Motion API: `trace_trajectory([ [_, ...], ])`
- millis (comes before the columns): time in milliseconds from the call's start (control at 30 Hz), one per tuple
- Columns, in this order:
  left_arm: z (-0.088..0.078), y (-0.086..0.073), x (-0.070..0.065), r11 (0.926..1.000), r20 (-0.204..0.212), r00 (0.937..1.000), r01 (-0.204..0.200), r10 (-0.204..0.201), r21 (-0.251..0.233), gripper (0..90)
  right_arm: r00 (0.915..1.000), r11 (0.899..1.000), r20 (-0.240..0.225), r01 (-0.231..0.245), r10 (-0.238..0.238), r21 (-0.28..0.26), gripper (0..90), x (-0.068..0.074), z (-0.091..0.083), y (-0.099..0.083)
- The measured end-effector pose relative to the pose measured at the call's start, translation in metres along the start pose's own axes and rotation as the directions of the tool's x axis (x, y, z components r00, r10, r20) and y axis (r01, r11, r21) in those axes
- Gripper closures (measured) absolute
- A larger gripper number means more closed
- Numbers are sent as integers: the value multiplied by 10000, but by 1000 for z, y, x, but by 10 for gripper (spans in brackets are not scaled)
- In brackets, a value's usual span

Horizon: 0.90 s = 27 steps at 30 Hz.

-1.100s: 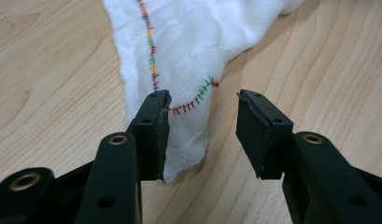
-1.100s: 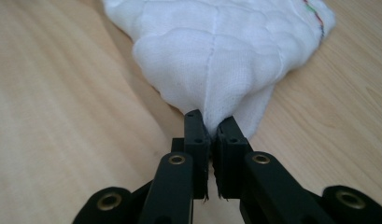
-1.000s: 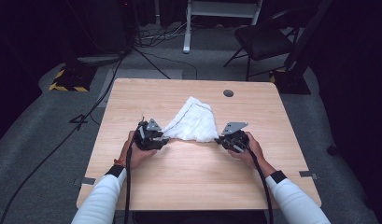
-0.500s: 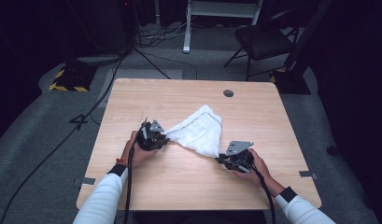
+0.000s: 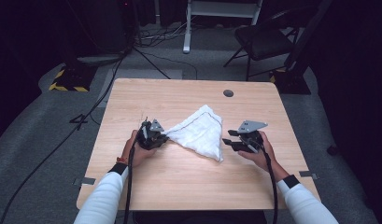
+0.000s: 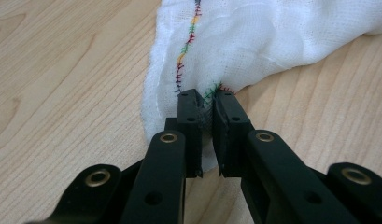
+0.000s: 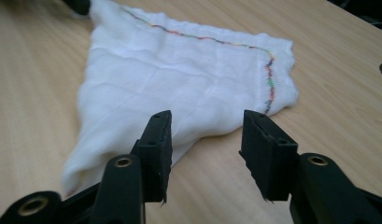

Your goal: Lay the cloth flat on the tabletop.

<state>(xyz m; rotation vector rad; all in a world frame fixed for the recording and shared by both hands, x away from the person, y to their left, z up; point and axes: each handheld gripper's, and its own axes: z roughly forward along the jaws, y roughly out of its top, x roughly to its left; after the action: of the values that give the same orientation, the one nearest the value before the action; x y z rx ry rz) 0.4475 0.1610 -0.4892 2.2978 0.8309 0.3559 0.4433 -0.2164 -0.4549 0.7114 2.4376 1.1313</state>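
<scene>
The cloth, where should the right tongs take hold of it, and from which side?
Take the near pointed corner of the cloth, coming in low from its right, where the right tongs stand open. That tip lies flat and thin on the table; the left tongs already pinch the opposite stitched corner.

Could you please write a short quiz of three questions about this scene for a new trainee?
1. True or false: the left gripper is shut on a corner of the white cloth.
2. Are the right gripper's jaws A) clamped on the cloth, or B) apart, with nothing pressed between them?
3. What runs along the cloth's edge?

Key:
1. True.
2. B; in the high view it rests beside the cloth on the table.
3. A line of multicoloured stitching.
</scene>
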Motion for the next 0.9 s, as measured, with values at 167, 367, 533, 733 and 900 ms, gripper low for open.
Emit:
trace_trajectory([
  [167,1,-1,2,10000,38,10000,-26,27,-62,829,9976,9982,-574,408,-382,447,606,-5,28,3],
  [367,5,3,9,9997,82,9998,203,-202,-107,836,9826,9898,-1508,1209,-1084,758,746,8,42,4],
  [533,10,7,10,9996,50,9997,234,-233,-182,837,9654,9796,-2082,1788,-1567,919,864,17,45,1],
  [733,11,8,13,9990,166,9991,401,-397,-196,837,9544,9777,-2511,1894,-1617,903,900,25,42,-2],
  [900,13,11,14,9990,274,9989,389,-383,-230,837,9386,9750,-3016,2029,-1673,909,900,41,36,-5],
])
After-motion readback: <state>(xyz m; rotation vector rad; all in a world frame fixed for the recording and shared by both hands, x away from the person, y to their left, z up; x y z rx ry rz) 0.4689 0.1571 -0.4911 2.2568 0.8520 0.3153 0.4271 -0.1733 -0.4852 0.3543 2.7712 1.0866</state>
